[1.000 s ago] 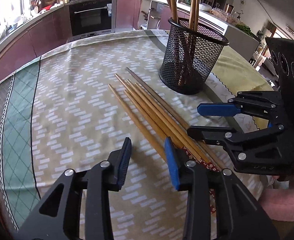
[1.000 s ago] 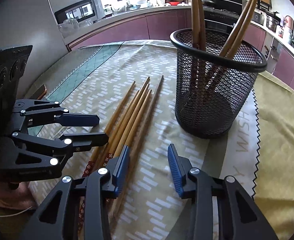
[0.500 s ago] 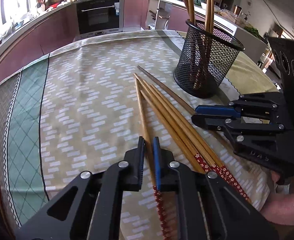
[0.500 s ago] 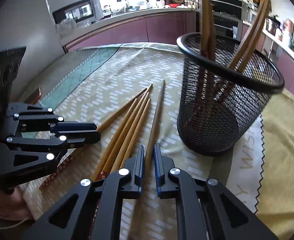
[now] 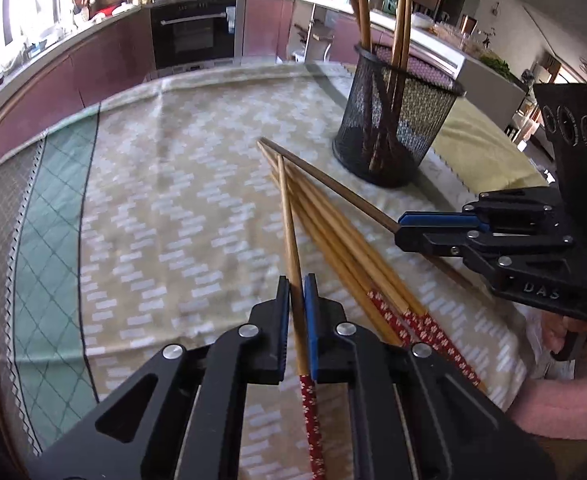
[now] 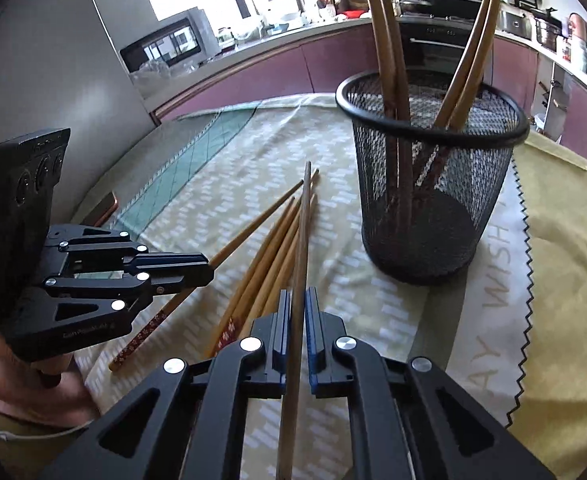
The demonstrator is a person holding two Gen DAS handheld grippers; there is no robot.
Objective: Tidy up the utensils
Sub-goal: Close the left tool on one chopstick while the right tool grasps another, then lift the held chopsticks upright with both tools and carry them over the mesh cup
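My left gripper is shut on a light bamboo chopstick with a red patterned end; its tip crosses over the others. My right gripper is shut on a darker brown chopstick that points toward the black mesh holder. Each wrist view shows the other gripper at its side: the right gripper and the left gripper. Several more bamboo chopsticks lie bundled on the tablecloth between the two grippers. The mesh holder stands upright with several chopsticks leaning in it.
A patterned beige tablecloth with a green checked border covers the round table. A yellow cloth lies to the right of the holder. Purple kitchen cabinets and an oven stand beyond the far edge. A pink sleeve shows by the right gripper.
Both grippers went from open to shut, each closing on one chopstick. The left one's chopstick has swung so its tip now lies across the bundle; the right one's has lifted off the cloth.
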